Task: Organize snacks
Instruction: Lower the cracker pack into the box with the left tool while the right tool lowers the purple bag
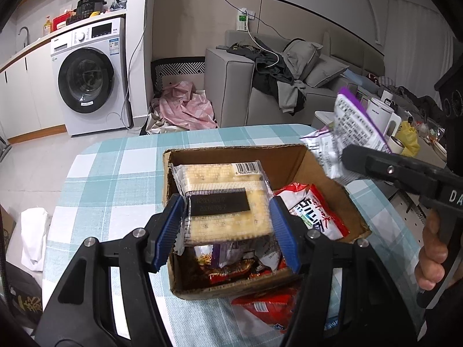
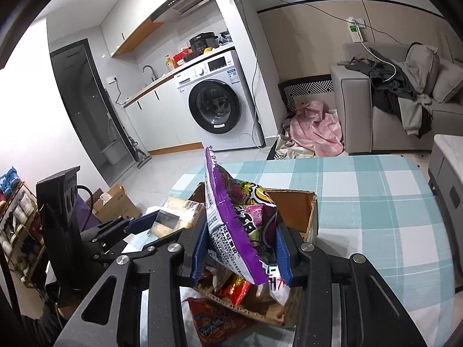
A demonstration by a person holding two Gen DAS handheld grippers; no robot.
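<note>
**Both tongs carry snack packs over the cardboard box**

The left tongs [image 1: 227, 225] are clamped on a clear-wrapped cracker pack [image 1: 222, 199], blue pads pressing its two long sides, and hold it flat above the open cardboard box [image 1: 292, 159]. The box sits on the bench [image 1: 115, 179], which is covered in a teal-and-white checked cloth. Inside the box lie a red-and-white snack bag [image 1: 315, 211] against the right wall and several red and dark wrappers [image 1: 231, 269] at the near end. A red packet [image 1: 266, 306] lies on the cloth just outside the box's near wall.

The right tongs [image 2: 240, 257] grip a purple-and-white snack bag [image 2: 231, 219] by its lower part; the bag stands tilted, its sealed top edge pointing up, above the near end of the box [image 2: 295, 205]. From the left wrist view the same bag [image 1: 350, 127] hangs just beyond the box's far right corner.

Beyond the bench stand a washing machine [image 1: 89, 78] and a grey sofa [image 1: 240, 86] piled with clothes.
</note>
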